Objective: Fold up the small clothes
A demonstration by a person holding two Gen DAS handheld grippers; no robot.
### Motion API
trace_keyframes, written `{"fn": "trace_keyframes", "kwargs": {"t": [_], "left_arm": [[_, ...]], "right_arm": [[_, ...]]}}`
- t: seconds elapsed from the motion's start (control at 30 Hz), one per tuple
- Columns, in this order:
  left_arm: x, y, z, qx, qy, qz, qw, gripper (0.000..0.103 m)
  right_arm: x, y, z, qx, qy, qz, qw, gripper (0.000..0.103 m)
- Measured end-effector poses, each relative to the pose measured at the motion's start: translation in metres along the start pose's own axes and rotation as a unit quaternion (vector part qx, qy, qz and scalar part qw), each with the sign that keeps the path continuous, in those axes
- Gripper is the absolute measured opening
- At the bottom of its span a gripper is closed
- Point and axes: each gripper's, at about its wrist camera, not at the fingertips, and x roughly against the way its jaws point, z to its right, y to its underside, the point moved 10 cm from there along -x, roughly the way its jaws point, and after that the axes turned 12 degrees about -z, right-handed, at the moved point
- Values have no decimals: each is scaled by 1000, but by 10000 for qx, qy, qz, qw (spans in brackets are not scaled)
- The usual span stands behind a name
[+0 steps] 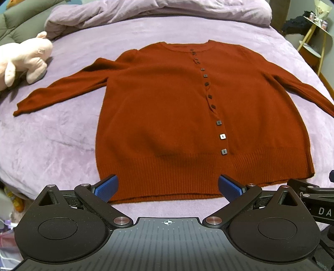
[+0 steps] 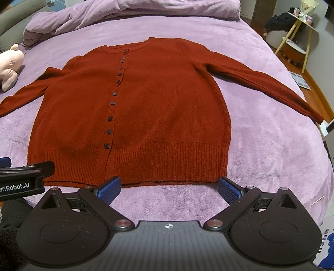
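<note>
A rust-red buttoned cardigan [image 1: 167, 116] lies flat and face up on the purple bed, sleeves spread to both sides, hem toward me. It also shows in the right wrist view [image 2: 146, 108]. My left gripper [image 1: 168, 188] is open and empty, hovering just over the left half of the hem. My right gripper [image 2: 169, 188] is open and empty, just short of the right half of the hem. The left gripper's body [image 2: 23, 181] shows at the left edge of the right wrist view, and the right gripper's body [image 1: 313, 198] at the right edge of the left wrist view.
The purple bedspread [image 1: 52, 135] covers the bed. A pink plush toy [image 1: 25, 60] lies near the left sleeve. A bunched purple duvet [image 2: 125, 10] lies at the head. A yellow-legged side table [image 2: 296, 33] and stool stand beyond the right bed edge.
</note>
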Motion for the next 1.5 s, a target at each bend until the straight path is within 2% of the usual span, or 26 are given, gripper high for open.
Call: {"fn": "trace_keyframes", "kwargs": {"t": [0.37, 0.5, 0.6, 0.7, 0.73, 0.8, 0.9, 0.97, 1.0, 1.07, 1.13, 1.2, 1.27, 1.3, 1.4, 1.43, 1.5], "left_arm": [[-9, 0, 0, 4, 15, -130, 9999, 103], [-13, -2, 1, 0, 157, -140, 9998, 103], [-15, -9, 2, -8, 433, -12, 9991, 103], [-16, -21, 2, -105, 610, 306, 9976, 103], [-18, -26, 2, -143, 645, 405, 9970, 103], [-22, -36, 2, -172, 744, 513, 9958, 103], [-30, -52, 3, -22, 993, 566, 9934, 103], [-36, -61, 2, 151, 1081, 607, 9922, 103], [-40, -66, 1, 228, 1080, 621, 9919, 103], [-47, -73, 2, 311, 1069, 635, 9917, 103], [-56, -79, 4, 355, 1067, 596, 9919, 103], [-63, -84, 6, 424, 1098, 550, 9915, 103], [-70, -86, 9, 489, 1189, 462, 9906, 103], [-72, -88, 11, 504, 1261, 429, 9898, 103], [-77, -91, 16, 500, 1373, 390, 9885, 103], [-78, -92, 17, 470, 1388, 400, 9884, 103], [-79, -95, 20, 396, 1373, 421, 9888, 103]], "right_arm": [[-8, -1, 1, -49, -95, -85, 9999, 99], [-9, -4, 0, -98, -405, -16, 9991, 99], [-8, -13, 7, -222, -904, 275, 9953, 99], [2, -34, 40, -719, -1341, 1205, 9810, 99], [8, -44, 63, -1048, -1381, 1806, 9682, 99], [11, -55, 100, -1454, -1371, 2499, 9474, 99], [-11, -70, 172, -2321, -1024, 2488, 9347, 99], [-29, -75, 227, -3088, -1061, 2510, 9112, 98], [-41, -77, 254, -3471, -1140, 2479, 8973, 96], [-65, -75, 296, -4124, -1313, 2364, 8700, 82], [-93, -71, 332, -4798, -1568, 2179, 8353, 53], [-119, -66, 360, -5385, -1839, 2114, 7946, 38], [-130, -66, 383, -5773, -2104, 2280, 7553, 34], [-136, -67, 388, -5876, -2154, 2353, 7436, 34], [-145, -76, 407, -6099, -2176, 2603, 7162, 34], [-150, -78, 409, -6117, -2201, 2654, 7120, 34], [-156, -90, 410, -6088, -2175, 2666, 7148, 29]]}}
